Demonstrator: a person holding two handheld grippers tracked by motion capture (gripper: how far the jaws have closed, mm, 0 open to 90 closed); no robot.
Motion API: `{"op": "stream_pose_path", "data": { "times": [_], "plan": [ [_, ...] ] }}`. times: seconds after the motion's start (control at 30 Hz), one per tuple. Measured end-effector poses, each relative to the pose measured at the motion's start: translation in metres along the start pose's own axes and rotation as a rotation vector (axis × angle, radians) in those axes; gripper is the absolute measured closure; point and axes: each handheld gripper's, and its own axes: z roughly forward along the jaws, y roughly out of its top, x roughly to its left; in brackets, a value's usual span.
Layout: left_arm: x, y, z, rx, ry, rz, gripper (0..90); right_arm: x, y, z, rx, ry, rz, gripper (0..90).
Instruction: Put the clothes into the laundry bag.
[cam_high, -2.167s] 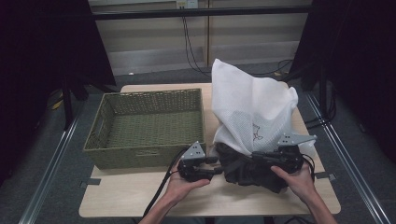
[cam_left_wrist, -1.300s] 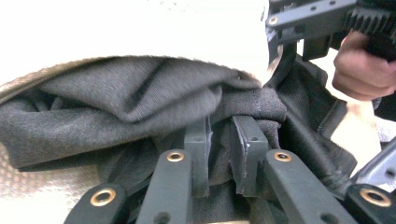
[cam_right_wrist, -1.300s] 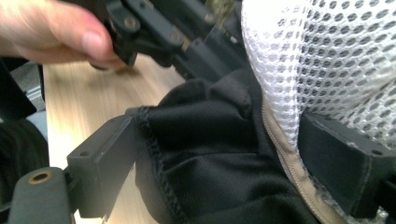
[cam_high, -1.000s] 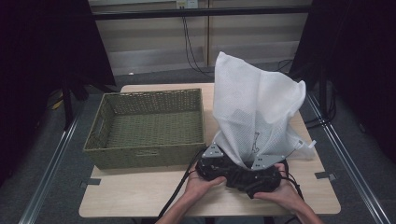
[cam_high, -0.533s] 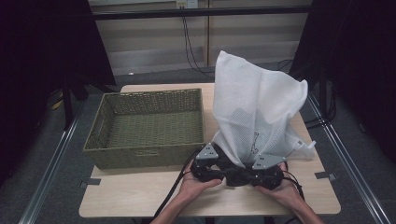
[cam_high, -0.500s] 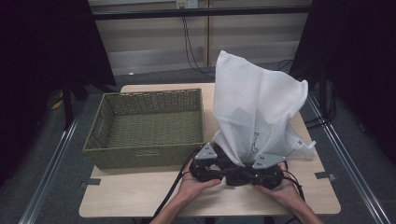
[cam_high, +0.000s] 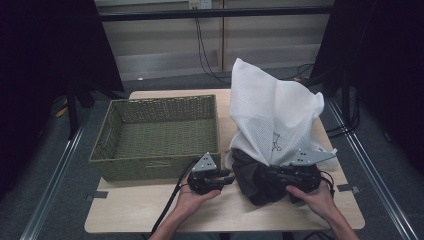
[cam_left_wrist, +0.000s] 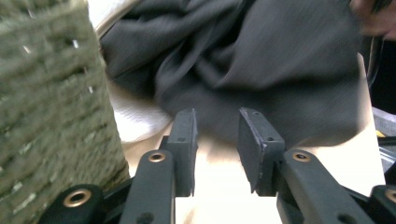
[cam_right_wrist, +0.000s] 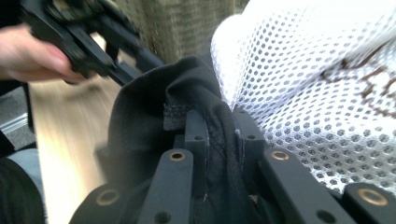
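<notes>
A white mesh bag (cam_high: 270, 110) stands upright at the table's right, and a dark garment (cam_high: 255, 175) bulges out from under its bottom edge. My right gripper (cam_high: 295, 175) is at the garment's right side. Its jaws have just been closing and, in the right gripper view, the right gripper (cam_right_wrist: 224, 116) pinches a fold of the dark garment (cam_right_wrist: 154, 107) beside the mesh bag (cam_right_wrist: 317, 84). My left gripper (cam_high: 212, 177) lies just left of the garment. Its jaws (cam_left_wrist: 217, 116) have just been closing too but stand apart with nothing between them, the garment (cam_left_wrist: 261, 60) just ahead.
An olive woven basket (cam_high: 155, 162) takes up the table's left half, its front corner (cam_left_wrist: 46, 93) close beside my left gripper. Bare table (cam_high: 225, 212) runs along the front edge. Cables trail from both grippers towards the person.
The left gripper has drawn left, away from the garment and closer to the basket's corner. The right gripper has risen and closed on the dark cloth, and more garment shows below the bag.
</notes>
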Motion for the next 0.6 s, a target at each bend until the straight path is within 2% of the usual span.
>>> {"op": "stream_pose_path", "data": {
  "times": [0.07, 0.1, 0.17, 0.23, 0.3, 0.37, 0.43, 0.47, 0.5, 0.53, 0.6],
  "plan": [
    [0.002, -0.005, 0.001, 0.004, 0.001, -0.014, 69.7, -0.001, 0.004, -0.010, -0.020, 0.005, 0.000, 80.3],
    [0.004, -0.006, 0.001, 0.021, 0.012, -0.008, 69.8, -0.001, 0.005, -0.017, -0.034, 0.004, 0.004, 80.4],
    [0.005, -0.009, 0.001, 0.022, 0.016, -0.021, 70.1, 0.000, 0.008, -0.028, -0.048, -0.010, -0.003, 80.4],
    [0.006, -0.011, 0.003, 0.031, 0.014, -0.032, 68.0, 0.001, 0.010, -0.036, -0.063, -0.007, -0.001, 80.5],
    [0.004, -0.012, 0.006, 0.029, -0.012, -0.046, 57.5, 0.002, 0.013, -0.042, -0.071, -0.004, -0.006, 80.5],
    [-0.001, -0.010, 0.009, 0.026, -0.022, -0.034, 47.7, 0.004, 0.016, -0.046, -0.078, -0.004, -0.013, 80.5],
    [-0.003, -0.007, 0.017, 0.040, -0.013, -0.039, 38.7, 0.005, 0.019, -0.045, -0.082, 0.004, -0.017, 80.4],
    [-0.004, -0.006, 0.022, 0.039, -0.043, -0.031, 35.2, 0.006, 0.020, -0.043, -0.080, 0.012, -0.021, 80.4],
    [-0.006, -0.005, 0.026, 0.045, -0.025, -0.032, 35.5, 0.006, 0.020, -0.041, -0.078, 0.020, -0.019, 80.4],
    [-0.006, -0.004, 0.030, 0.068, 0.015, -0.034, 35.8, 0.007, 0.020, -0.039, -0.081, 0.024, -0.018, 80.4],
    [-0.003, -0.004, 0.035, 0.075, 0.038, -0.059, 45.5, 0.009, 0.020, -0.037, -0.079, 0.026, -0.021, 80.2]
  ]
}}
